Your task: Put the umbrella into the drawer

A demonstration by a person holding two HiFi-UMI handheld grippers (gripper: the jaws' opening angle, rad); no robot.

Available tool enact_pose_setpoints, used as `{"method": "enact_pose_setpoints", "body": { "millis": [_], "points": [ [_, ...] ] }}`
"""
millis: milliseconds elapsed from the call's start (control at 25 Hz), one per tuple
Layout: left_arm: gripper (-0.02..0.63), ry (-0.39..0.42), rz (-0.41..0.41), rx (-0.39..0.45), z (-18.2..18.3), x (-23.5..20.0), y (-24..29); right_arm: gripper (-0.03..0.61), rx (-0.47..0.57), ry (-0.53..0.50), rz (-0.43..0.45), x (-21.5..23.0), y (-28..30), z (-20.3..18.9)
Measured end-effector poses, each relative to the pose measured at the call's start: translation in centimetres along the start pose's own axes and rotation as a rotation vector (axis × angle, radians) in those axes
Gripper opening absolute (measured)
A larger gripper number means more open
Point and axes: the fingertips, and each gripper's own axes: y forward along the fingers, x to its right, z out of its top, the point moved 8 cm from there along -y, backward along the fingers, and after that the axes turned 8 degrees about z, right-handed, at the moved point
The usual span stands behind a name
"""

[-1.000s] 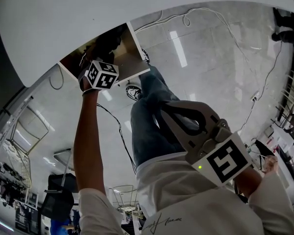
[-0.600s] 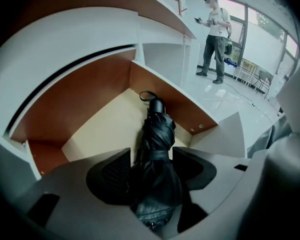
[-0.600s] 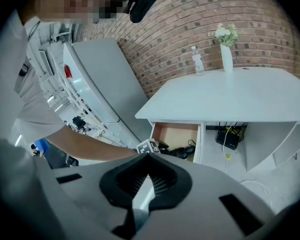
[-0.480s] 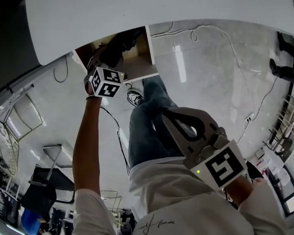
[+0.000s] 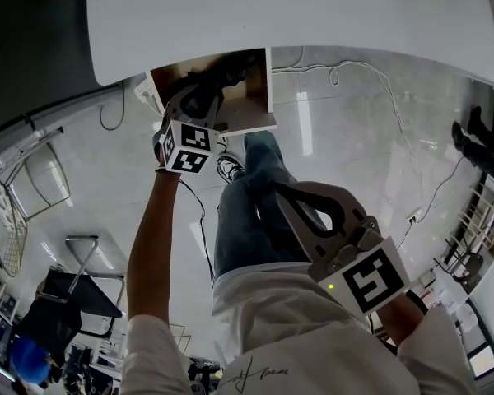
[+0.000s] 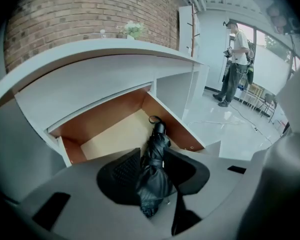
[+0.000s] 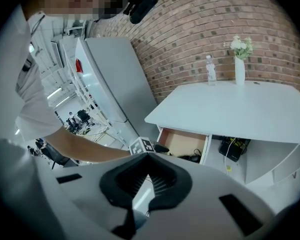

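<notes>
Two grippers, one folded black fabric umbrella (image 6: pixel 158 143) above the open wooden drawer (image 6: pixel 101 122).
Your left gripper (image 6: pixel 152 171) has just been closing and now clamps the umbrella, whose strap end points at the drawer's right wall. Your right gripper (image 7: pixel 146 176), near you, is closed and empty.

umbrella (image 6: pixel 155 166) black | drawer (image 6: pixel 100 121) brown walls, cream floor | desk (image 6: pixel 90 74) white | wall (image 6: pixel 65 14) red brick pattern

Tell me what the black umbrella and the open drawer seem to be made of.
The black folded umbrella: apparently thin synthetic fabric, slightly glossy; it bunches in soft creases with dull highlights. The open brown-walled drawer: likely laminated board, smooth and matte; reddish-brown walls, pale flat floor, white edges.
</notes>
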Motion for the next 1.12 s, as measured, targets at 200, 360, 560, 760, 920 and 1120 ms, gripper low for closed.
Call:
{"method": "enact_pose_setpoints", "body": {
  "millis": [200,360,560,760,920,1120],
  "points": [
    [0.131,-0.053,-0.005,0.008,-0.2,0.4,-1.3,0.015,-0.006,-0.047,-0.004,-0.7,-0.1,0.2],
    [0.118,-0.092,0.018,0.019,0.0,0.6,-2.8,0.015,-0.003,-0.061,-0.016,-1.3,-0.5,0.6],
    [0.106,-0.175,0.054,0.049,0.5,0.5,-5.4,0.015,-0.003,-0.049,-0.020,-1.5,-0.7,0.7],
    [0.084,-0.262,0.089,0.062,0.5,0.9,-8.2,0.015,0.009,-0.091,-0.040,-1.9,-1.1,1.2],
    [0.075,-0.311,0.102,0.070,0.5,1.4,-10.8,0.015,0.018,-0.102,-0.051,-2.5,-1.6,1.4],
    [0.049,-0.358,0.116,0.075,0.8,2.0,-13.5,0.015,0.020,-0.116,-0.046,-3.0,-2.3,1.9]
  ]
}}
